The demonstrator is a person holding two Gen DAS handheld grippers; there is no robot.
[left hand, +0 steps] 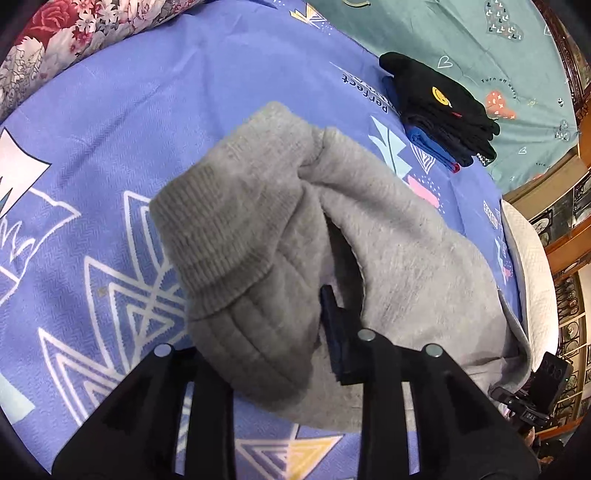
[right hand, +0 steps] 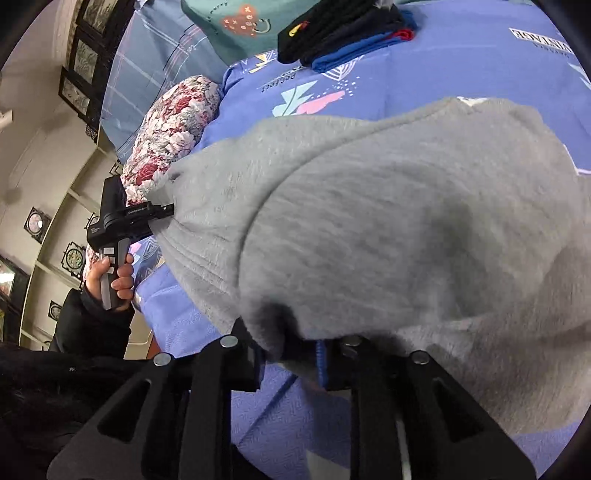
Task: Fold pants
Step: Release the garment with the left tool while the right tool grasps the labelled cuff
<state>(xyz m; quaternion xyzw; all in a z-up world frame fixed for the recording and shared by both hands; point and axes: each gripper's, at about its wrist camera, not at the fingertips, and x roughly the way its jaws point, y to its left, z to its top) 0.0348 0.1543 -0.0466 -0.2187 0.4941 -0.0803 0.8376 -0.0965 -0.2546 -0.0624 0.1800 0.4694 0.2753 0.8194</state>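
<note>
Grey fleece pants (left hand: 388,236) lie bunched on the blue patterned bedsheet (left hand: 110,140), ribbed cuff (left hand: 221,236) folded over toward the left. My left gripper (left hand: 295,350) is shut on a thick fold of the pants; the left finger is hidden under cloth. In the right wrist view the pants (right hand: 388,206) are lifted and fill the frame. My right gripper (right hand: 295,354) is shut on their near edge. The left gripper (right hand: 162,210) shows there too, held by a hand and clamped on the far left corner of the pants.
A stack of folded dark and blue clothes (left hand: 443,110) sits at the back right on the sheet. A floral pillow (left hand: 74,33) lies at the back left. A teal cover (left hand: 480,44) lies beyond. The bed's edge and wooden shelves (left hand: 569,258) are at the right.
</note>
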